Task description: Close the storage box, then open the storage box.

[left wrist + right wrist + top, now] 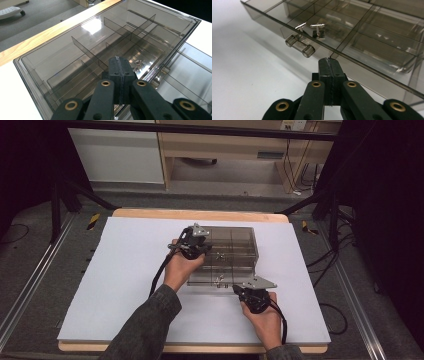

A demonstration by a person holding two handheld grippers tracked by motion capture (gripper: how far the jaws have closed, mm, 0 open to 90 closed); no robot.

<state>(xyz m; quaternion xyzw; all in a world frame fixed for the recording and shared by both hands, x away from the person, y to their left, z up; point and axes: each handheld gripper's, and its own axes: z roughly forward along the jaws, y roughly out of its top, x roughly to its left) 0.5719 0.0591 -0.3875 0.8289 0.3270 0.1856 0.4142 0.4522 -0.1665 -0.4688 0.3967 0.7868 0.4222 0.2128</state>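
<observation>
Wooden-edged bench (pixel 200 213) under a white sheet (pixel 125 285), which covers nearly the whole top.

Smoky transparent plastic organiser box with inner dividers (pixel 235 251) sits at the middle of the sheet, slightly toward the far side. In the left gripper view the divider grid (pixel 110 40) is plain through the clear top. A few small pale bits (pixel 139 63) lie in one compartment; too small to identify.

Left hand-held gripper (pixel 192 245) is at the box's left side, above the lid; jaws pressed together, nothing between them, tips over the box's edge.

Right hand-held gripper (pixel 250 292) is at the box's near right corner, low over the sheet. Jaws also closed and empty, tips just short of the box's front edge (pixel 362 62).

Clear cylindrical latch handle with metal clasp fittings (pixel 300 46) on that front edge, just beyond and to the left of the right tips.

Risk, as a judgement: the box looks light and the sheet smooth. A push on the latch from closed jaws could slide the box away or tip it and scatter the small contents unless the left hand-held gripper braces it. Closed tips may also skid off the rounded handle.
</observation>
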